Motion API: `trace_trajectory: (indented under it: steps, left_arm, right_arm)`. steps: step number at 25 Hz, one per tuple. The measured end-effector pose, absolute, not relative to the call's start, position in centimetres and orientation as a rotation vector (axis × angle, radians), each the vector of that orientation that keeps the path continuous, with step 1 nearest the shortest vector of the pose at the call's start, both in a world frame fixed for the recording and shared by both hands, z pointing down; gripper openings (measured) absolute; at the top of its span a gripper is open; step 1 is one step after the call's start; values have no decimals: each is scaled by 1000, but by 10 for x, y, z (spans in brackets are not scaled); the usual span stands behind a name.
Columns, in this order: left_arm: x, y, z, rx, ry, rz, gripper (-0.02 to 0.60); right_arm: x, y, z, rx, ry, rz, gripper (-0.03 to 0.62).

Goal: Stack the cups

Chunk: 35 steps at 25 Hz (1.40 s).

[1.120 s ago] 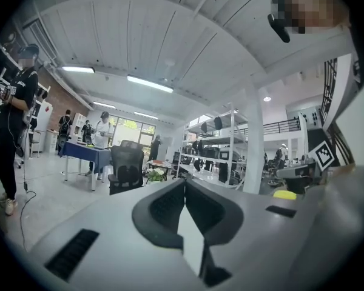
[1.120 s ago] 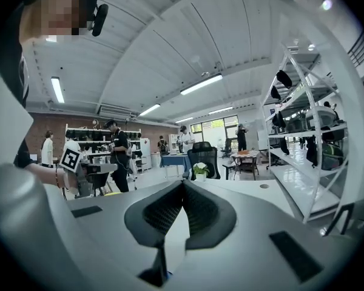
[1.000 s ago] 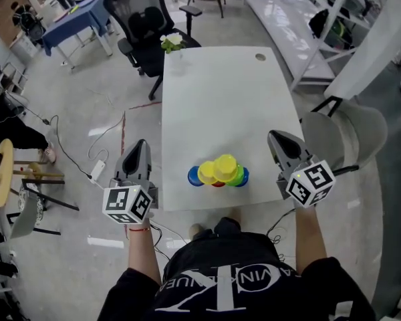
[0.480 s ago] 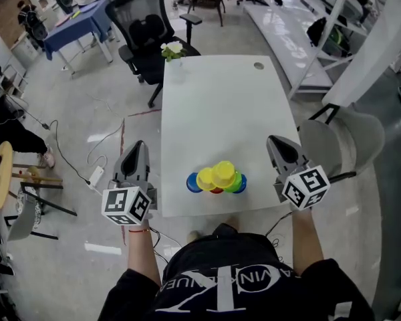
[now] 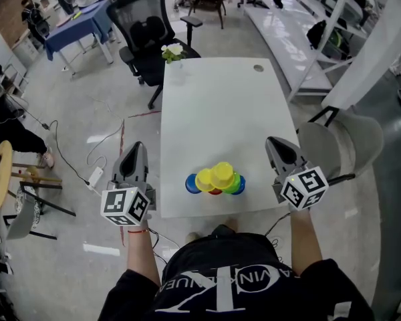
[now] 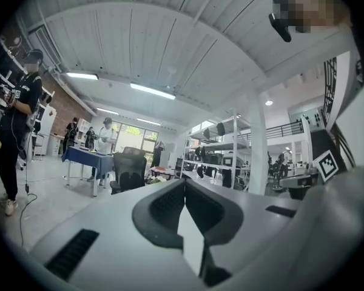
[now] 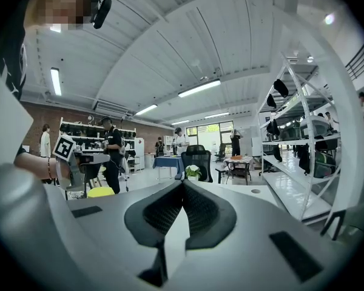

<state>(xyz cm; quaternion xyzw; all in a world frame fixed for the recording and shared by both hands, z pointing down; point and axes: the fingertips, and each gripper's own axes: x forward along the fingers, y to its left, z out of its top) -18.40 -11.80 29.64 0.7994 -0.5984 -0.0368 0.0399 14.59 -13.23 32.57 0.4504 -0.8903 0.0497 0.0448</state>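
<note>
A cluster of plastic cups (image 5: 216, 179) sits near the front edge of the white table (image 5: 220, 105). Two yellow cups (image 5: 222, 172) stand on top, with a blue cup (image 5: 192, 184), a red one and a green cup (image 5: 238, 182) around them. My left gripper (image 5: 138, 146) hangs left of the table, off its edge, jaws shut and empty (image 6: 184, 185). My right gripper (image 5: 275, 142) is at the table's right edge, also shut on nothing (image 7: 182, 184). Both point forward, level with the cups and apart from them. In the right gripper view one yellow cup (image 7: 101, 191) shows at the left.
A small vase of white flowers (image 5: 173, 49) stands at the table's far left corner, and a round cable hole (image 5: 257, 67) at the far right. A black office chair (image 5: 144, 25) is behind the table, a grey chair (image 5: 344, 136) to the right. Cables lie on the floor at left.
</note>
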Motion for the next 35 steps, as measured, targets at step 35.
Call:
trace_trajectory:
  steps: [35]
  left_arm:
    - [-190, -116, 311, 2404, -1849, -80, 5]
  right_arm:
    - [147, -141, 330, 1406, -2763, 204, 11]
